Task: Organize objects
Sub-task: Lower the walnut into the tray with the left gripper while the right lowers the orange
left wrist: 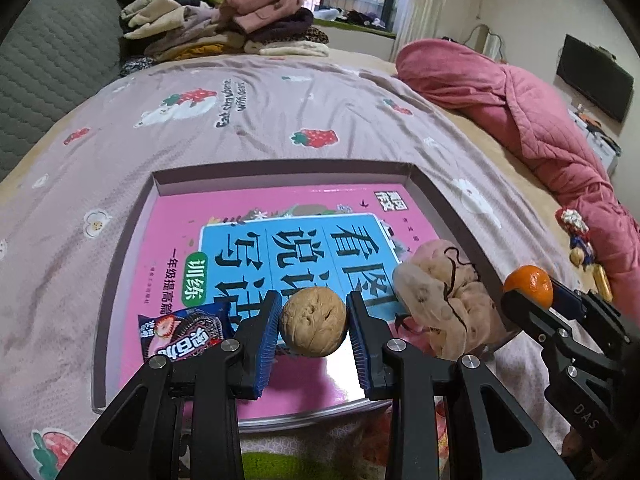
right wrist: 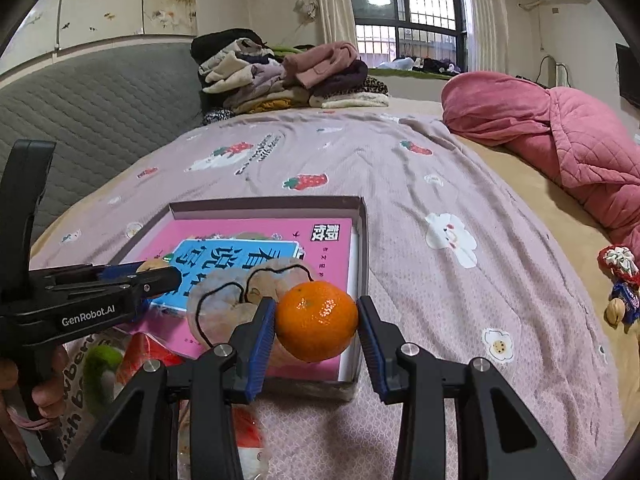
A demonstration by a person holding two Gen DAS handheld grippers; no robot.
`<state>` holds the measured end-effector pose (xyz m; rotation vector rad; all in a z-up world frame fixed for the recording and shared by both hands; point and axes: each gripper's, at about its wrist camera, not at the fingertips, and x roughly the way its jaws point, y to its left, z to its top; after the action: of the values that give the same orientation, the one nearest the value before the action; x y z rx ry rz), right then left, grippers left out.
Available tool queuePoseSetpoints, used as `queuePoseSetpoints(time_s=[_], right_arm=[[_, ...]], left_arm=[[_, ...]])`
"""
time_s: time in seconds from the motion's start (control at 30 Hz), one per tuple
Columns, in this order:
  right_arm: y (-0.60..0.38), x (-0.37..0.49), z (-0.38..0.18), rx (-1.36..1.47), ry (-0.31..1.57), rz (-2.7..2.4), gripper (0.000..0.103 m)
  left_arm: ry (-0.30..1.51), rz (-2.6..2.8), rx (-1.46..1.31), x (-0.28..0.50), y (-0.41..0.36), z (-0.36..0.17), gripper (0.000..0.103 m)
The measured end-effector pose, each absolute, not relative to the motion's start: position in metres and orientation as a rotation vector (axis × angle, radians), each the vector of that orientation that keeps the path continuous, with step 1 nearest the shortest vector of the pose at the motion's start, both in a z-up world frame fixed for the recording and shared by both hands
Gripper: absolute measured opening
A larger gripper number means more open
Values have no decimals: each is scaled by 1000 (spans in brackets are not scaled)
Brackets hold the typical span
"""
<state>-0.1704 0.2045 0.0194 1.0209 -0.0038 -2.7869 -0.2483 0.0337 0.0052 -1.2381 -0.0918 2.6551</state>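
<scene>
My left gripper (left wrist: 313,322) is shut on a brown walnut (left wrist: 313,321) and holds it above a shallow grey box (left wrist: 432,192) with a pink book (left wrist: 224,236) inside. A cookie packet (left wrist: 184,330) and a beige cloth pouch (left wrist: 440,300) lie in the box. My right gripper (right wrist: 317,322) is shut on an orange tangerine (right wrist: 316,320) over the box's near right corner (right wrist: 362,240). The right gripper also shows in the left wrist view (left wrist: 528,290), and the left gripper in the right wrist view (right wrist: 160,276).
The box lies on a bed with a strawberry-print sheet (left wrist: 280,120). Small sweets and a walnut (right wrist: 618,292) lie to the right. A pink quilt (right wrist: 560,140) and a pile of clothes (right wrist: 288,76) are at the back. A padded headboard (right wrist: 100,112) is on the left.
</scene>
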Motion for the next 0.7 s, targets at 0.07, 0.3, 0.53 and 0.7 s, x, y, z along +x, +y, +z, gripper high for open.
queuePoseSetpoints(time_s=[0.07,0.3,0.53,0.7], right_arm=[[202,-171,17,1029,14,-2783,41],[195,-179,5,1089,58,-2740,41],[193,-191,-8,1139,42,-2707,41],[188,-195,-11,1146,75,-2698,41]], left_arm=[[-84,2649,-1249,-249,35,2,34],[-67,2630,-1302,-253,37,-11,34],[-77,2596,-1334,-256,42,-21,34],[-87,2584,-1346,-258,43,-24,34]])
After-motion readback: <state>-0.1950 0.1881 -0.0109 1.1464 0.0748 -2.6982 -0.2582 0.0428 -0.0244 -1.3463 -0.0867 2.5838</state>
